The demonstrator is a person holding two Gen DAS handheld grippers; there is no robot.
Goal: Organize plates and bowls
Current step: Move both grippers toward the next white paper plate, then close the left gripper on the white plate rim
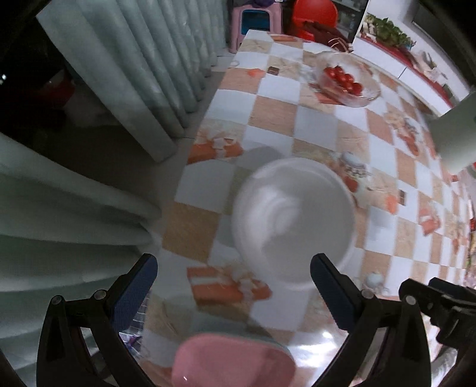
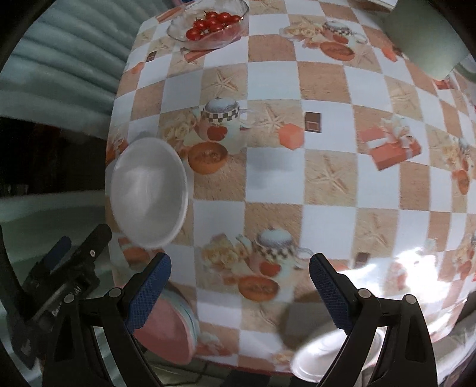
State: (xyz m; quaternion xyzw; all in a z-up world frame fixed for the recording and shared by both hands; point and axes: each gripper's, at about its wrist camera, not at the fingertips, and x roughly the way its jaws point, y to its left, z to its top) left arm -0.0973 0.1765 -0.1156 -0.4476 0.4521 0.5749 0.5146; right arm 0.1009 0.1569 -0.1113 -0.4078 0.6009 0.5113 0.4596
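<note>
A white bowl point(image 1: 293, 221) stands upright near the table's left edge; it also shows in the right wrist view point(image 2: 148, 187). My left gripper point(image 1: 233, 282) is open just short of it, empty; it shows at the lower left of the right wrist view point(image 2: 68, 262). A pink plate on a pale stack point(image 1: 232, 360) lies at the near edge, also in the right wrist view point(image 2: 166, 333). My right gripper point(image 2: 239, 285) is open and empty above the table. A white dish point(image 2: 324, 357) lies under its right finger at the near edge.
A glass bowl of cherry tomatoes point(image 1: 348, 79) stands far back, also in the right wrist view point(image 2: 209, 25). A pale green object point(image 2: 428, 38) sits at the far right. The checkered tablecloth point(image 2: 297, 166) covers the table. Curtains point(image 1: 142, 74) hang left of the table.
</note>
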